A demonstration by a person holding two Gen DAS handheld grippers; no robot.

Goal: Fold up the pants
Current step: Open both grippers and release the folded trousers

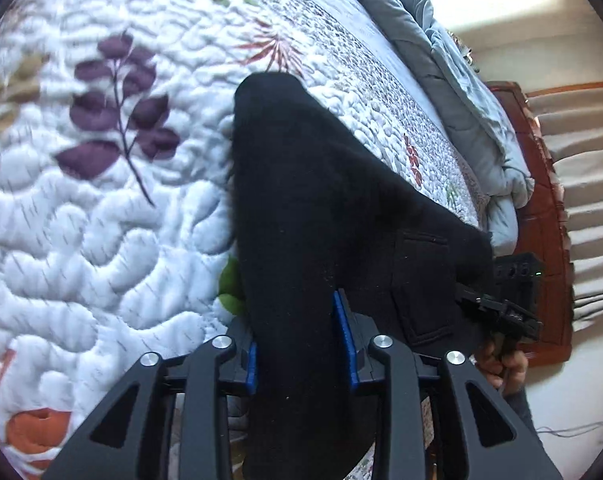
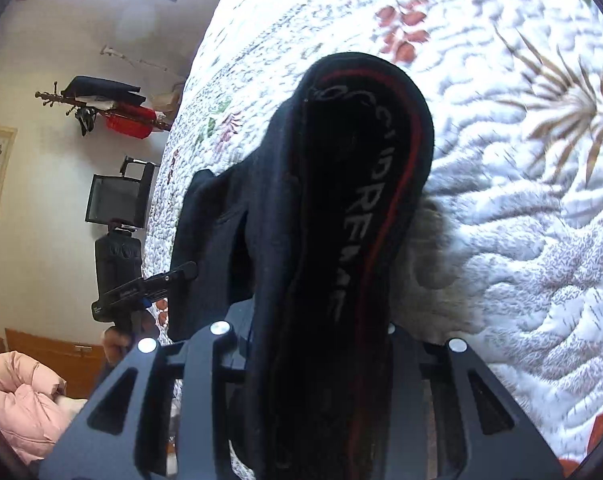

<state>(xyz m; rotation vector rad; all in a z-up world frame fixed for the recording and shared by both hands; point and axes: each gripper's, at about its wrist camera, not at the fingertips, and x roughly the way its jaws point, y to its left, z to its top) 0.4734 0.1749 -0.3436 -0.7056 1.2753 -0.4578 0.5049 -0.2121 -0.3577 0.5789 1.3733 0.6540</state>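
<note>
Step in hand: carrying. The left gripper and right gripper each clamp the black pants, suspended above the quilt. Next, probably: lower and lay flat.

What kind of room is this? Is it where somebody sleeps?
Most likely a bedroom. The black pants are held over a bed with a flowery quilt, a grey-blue blanket is bunched at its edge, and clothes hang on a wall rack.
</note>
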